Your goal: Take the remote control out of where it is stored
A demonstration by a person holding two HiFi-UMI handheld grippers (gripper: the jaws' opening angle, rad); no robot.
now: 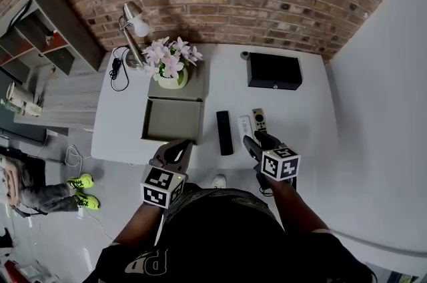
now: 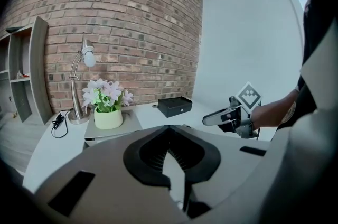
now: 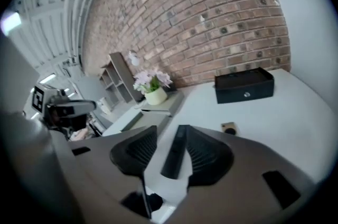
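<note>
A long black remote (image 1: 224, 133) lies flat on the white table (image 1: 300, 121), with a white remote (image 1: 245, 126) and a small tan remote (image 1: 259, 119) just to its right. My right gripper (image 1: 257, 141) hangs above the table's front edge near them, open and holding nothing. In the right gripper view the black remote (image 3: 174, 151) shows on the table beyond the right gripper (image 3: 170, 136). My left gripper (image 1: 179, 148) hovers in front of an open grey box (image 1: 170, 121). In the left gripper view the left gripper (image 2: 169, 130) has its tips together and nothing between them.
A flower pot (image 1: 172, 78) stands on a grey lid behind the open box. A desk lamp (image 1: 133, 25) is at the back left and a black case (image 1: 274, 70) at the back right. A brick wall closes the far side. A shelf unit (image 1: 47, 28) stands to the left.
</note>
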